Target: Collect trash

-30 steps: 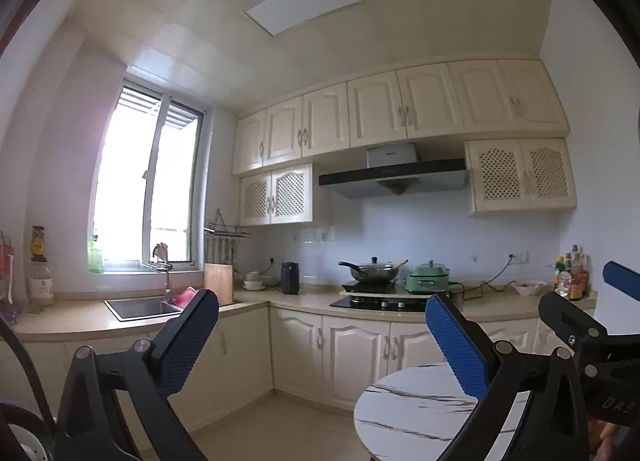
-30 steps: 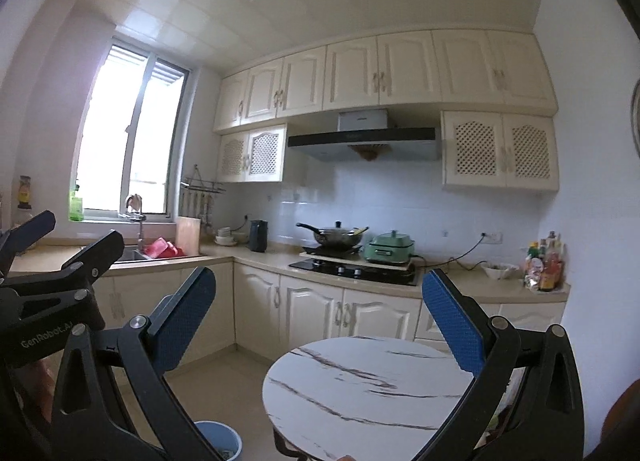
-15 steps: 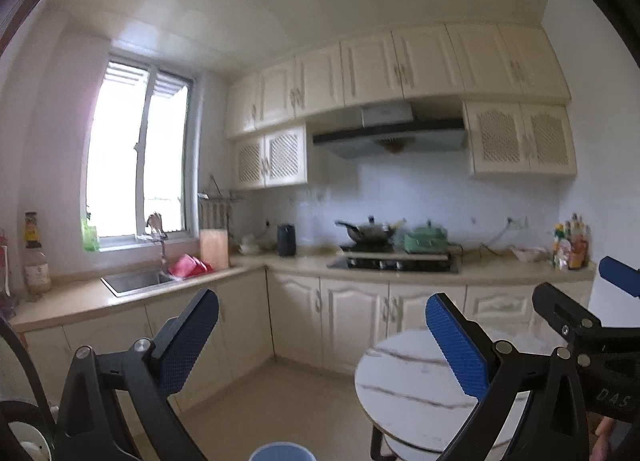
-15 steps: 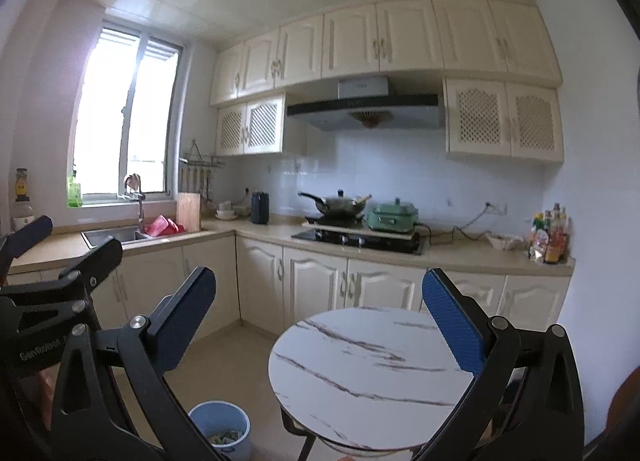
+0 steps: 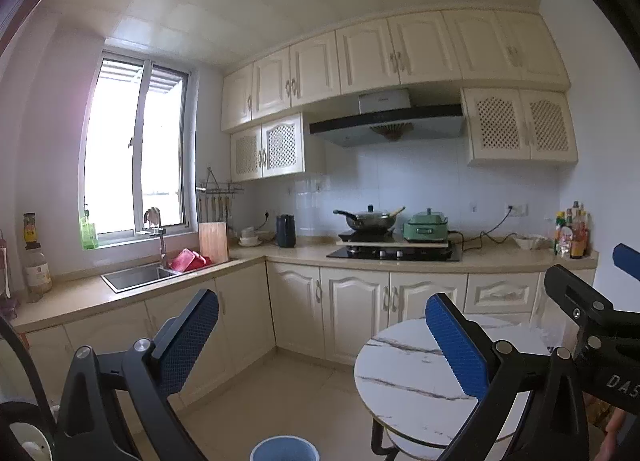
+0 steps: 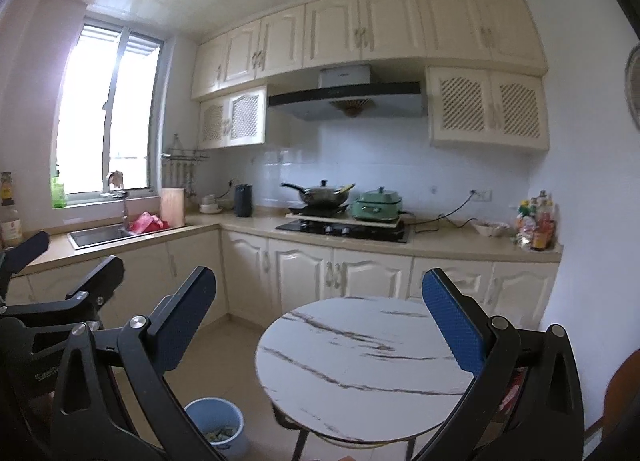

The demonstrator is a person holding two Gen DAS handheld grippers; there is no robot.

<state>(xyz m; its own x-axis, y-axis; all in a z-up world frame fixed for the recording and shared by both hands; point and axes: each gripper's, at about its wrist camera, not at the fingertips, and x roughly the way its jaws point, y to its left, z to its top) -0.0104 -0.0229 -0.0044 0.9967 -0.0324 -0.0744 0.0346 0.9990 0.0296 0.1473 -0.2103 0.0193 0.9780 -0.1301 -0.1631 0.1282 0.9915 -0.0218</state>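
Over kitchen floor, both units held high. Round marble surface (image 6: 360, 365) bare, right of centre. Blue bin (image 6: 214, 423) on floor just left of surface; trash scraps inside, kind unclear. Left gripper (image 5: 320, 337) jaws spread wide, nothing held. Right gripper (image 6: 318, 311) likewise spread, empty, above surface.

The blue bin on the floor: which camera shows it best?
The right wrist view: the bin stands whole beside the round table, with scraps visible inside. The left wrist view shows only its rim at the bottom edge.
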